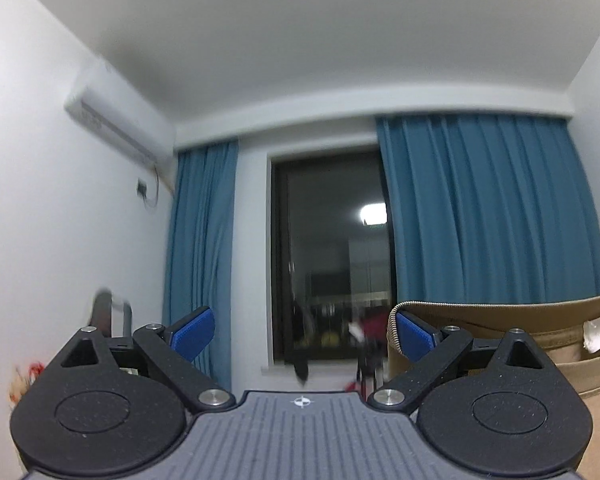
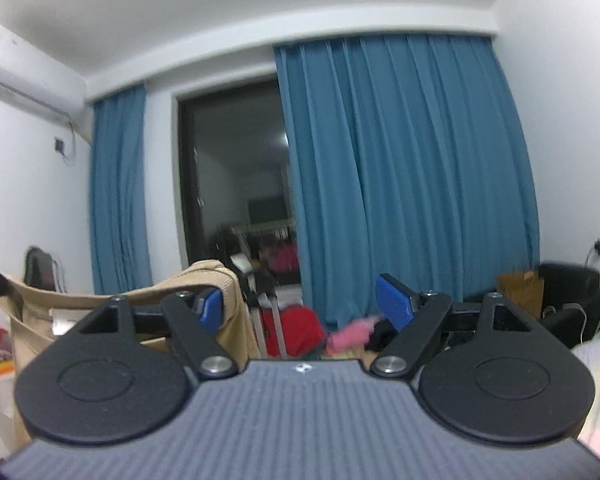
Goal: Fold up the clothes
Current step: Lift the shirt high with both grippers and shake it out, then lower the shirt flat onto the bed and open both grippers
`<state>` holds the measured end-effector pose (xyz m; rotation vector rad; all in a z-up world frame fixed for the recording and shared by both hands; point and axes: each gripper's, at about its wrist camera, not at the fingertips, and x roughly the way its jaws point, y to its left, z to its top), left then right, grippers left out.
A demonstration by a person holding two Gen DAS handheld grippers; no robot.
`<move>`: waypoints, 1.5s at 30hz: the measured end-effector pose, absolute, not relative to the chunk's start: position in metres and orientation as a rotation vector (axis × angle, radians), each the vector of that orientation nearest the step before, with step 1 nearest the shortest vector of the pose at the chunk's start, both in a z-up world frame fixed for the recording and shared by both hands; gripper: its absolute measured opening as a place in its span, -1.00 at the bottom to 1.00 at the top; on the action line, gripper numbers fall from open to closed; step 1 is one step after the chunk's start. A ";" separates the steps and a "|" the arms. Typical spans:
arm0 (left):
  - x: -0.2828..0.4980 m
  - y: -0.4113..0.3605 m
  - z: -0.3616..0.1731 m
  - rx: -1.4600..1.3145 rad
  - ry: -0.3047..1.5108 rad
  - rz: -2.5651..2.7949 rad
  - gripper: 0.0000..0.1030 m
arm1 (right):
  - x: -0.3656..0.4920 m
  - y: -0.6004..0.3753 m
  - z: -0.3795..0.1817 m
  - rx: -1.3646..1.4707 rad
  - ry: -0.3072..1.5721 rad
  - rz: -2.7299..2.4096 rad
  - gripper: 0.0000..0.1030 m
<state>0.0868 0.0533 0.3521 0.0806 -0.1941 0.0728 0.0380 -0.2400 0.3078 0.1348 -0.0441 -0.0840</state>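
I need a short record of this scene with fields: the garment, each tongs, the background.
garment: tan cloth, raised, white label showing
left tongs: open; nothing between the pads; cloth edge curls around the right finger
right tongs: open; nothing between the pads; cloth sits just behind the left finger
background: blue curtains, dark window, air conditioner on the left wall

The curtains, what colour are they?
Blue curtains, plain, clearest in the right wrist view.

Tan ribbed-hem garment (image 1: 540,344) hangs raised, spread wide.
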 end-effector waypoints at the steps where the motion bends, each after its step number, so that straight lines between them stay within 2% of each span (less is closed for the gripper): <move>1: 0.107 0.051 0.342 0.080 -0.170 0.078 0.88 | 0.056 -0.240 0.299 0.125 -0.028 -0.094 0.55; 6: 0.219 0.036 0.285 0.049 -0.040 0.108 0.89 | 0.164 -0.243 0.250 0.088 0.042 -0.157 0.55; 9: 0.293 0.027 0.239 0.019 0.060 0.117 0.89 | 0.235 -0.247 0.199 0.064 0.129 -0.183 0.51; 17: 0.470 0.011 0.054 -0.002 0.412 0.077 0.87 | 0.409 -0.263 0.032 0.010 0.499 -0.209 0.50; 22: 0.535 -0.002 -0.035 0.160 0.637 0.016 0.86 | 0.483 -0.248 -0.039 -0.151 0.759 -0.137 0.50; 26: 0.563 -0.020 -0.085 0.290 0.827 -0.105 0.84 | 0.512 -0.228 -0.069 -0.267 0.927 0.018 0.50; 30: 0.551 -0.025 -0.092 0.315 0.818 -0.181 0.84 | 0.511 -0.208 -0.066 -0.272 0.942 0.173 0.50; 35: 0.507 -0.009 -0.072 0.228 0.680 -0.191 0.86 | 0.468 -0.208 -0.039 -0.050 0.728 0.124 0.50; 37: 0.474 -0.003 -0.057 0.186 0.592 -0.176 0.87 | 0.438 -0.211 -0.032 0.037 0.656 0.083 0.50; 40: 0.423 0.011 -0.034 0.138 0.467 -0.166 0.90 | 0.382 -0.207 -0.024 0.021 0.549 0.052 0.51; 45: 0.343 0.037 -0.012 0.083 0.412 -0.151 0.90 | 0.278 -0.200 -0.013 0.043 0.441 0.036 0.51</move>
